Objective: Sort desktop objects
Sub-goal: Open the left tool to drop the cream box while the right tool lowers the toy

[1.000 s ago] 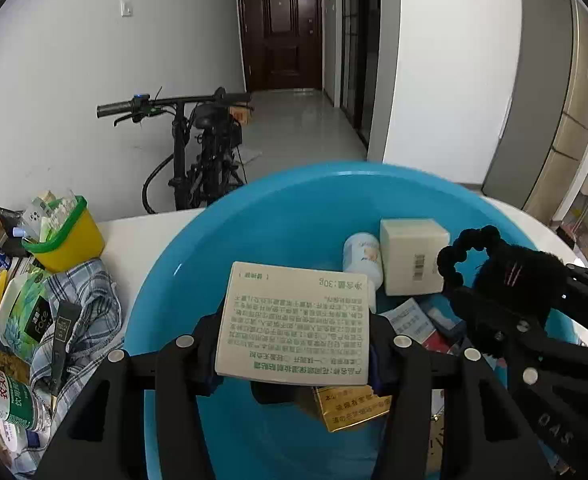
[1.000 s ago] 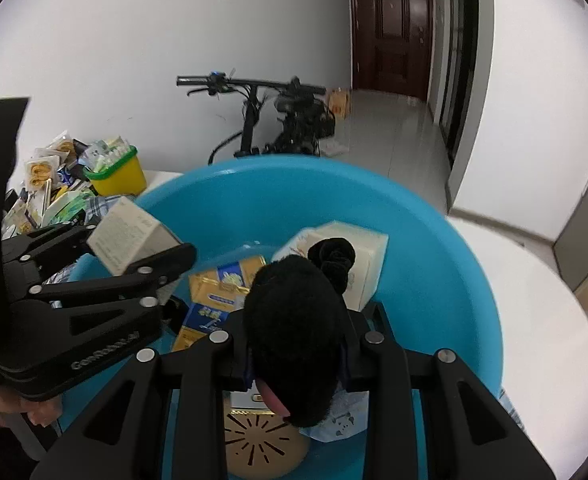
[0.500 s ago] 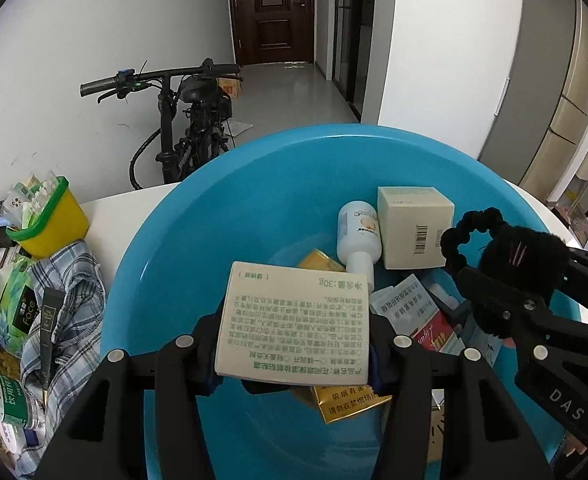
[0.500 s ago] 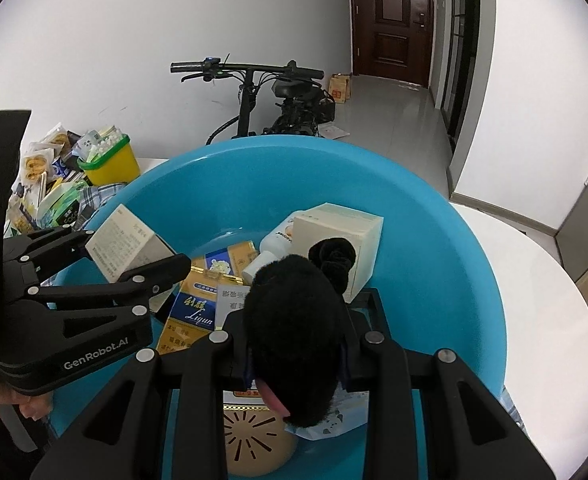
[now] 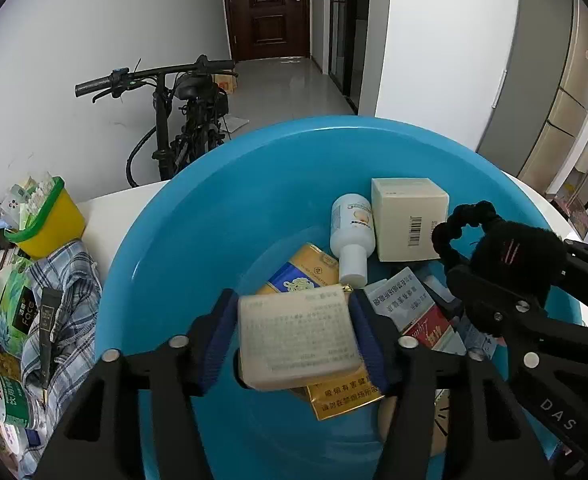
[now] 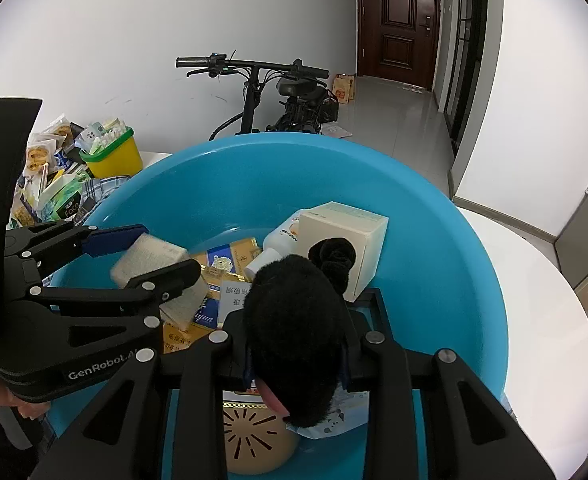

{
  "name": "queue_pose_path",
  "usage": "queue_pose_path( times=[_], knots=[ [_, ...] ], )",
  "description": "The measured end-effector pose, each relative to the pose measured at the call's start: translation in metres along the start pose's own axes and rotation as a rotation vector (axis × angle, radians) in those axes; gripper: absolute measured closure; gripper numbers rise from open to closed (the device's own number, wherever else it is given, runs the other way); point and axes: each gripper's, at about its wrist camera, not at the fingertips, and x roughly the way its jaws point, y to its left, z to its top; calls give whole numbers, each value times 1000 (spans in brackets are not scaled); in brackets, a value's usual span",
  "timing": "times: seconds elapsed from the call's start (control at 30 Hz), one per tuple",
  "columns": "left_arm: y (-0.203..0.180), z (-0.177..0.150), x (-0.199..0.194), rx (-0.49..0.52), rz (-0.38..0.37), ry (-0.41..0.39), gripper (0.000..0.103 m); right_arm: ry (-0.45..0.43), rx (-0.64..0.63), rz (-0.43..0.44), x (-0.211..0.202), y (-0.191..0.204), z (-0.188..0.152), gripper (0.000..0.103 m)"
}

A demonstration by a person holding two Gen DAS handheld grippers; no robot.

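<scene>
A big blue basin (image 5: 213,220) (image 6: 434,260) fills both views. My left gripper (image 5: 294,308) (image 6: 161,252) hangs over its middle, jaws opening. A cream printed box (image 5: 298,340) (image 6: 149,256), blurred and tipped down, sits loose between the blue pads (image 5: 217,332). My right gripper (image 6: 298,320) (image 5: 494,280) is over the basin's right side, shut on a black fuzzy hair tie (image 6: 294,320) (image 5: 510,252). In the basin lie a white bottle (image 5: 352,224), a cream cube box (image 5: 408,216), a gold-and-blue pack (image 5: 298,276) and a red pack (image 5: 426,324).
A yellow bin (image 5: 45,220), a plaid cloth (image 5: 65,280) and several snack packs crowd the table at the left. A round tan disc (image 6: 253,440) lies in the basin under my right gripper. A bicycle (image 5: 181,112) stands beyond the white table (image 6: 534,300).
The left jaws have spread and the cream box has slipped lower and tipped forward between them. The left view looks deeper into the basin. The right gripper has kept still.
</scene>
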Motion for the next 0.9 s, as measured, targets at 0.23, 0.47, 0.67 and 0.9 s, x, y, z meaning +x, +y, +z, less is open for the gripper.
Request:
queue_pose_path(
  times=[0.23,0.47,0.67,0.9],
  knots=[
    [3,0,-1,-11,2,-3,34,8,-7,10,1,1,1,75],
    [8,4,-17,-36,31,-74,20,30,13,41,4,-3,0,74],
    [11,5,-19,-55,42,-81,20,49,6,33,6,-3,-1,71],
    [14,6,-22,-57,65,-92,19,69,10,10,8,-9,-2,51]
  ],
)
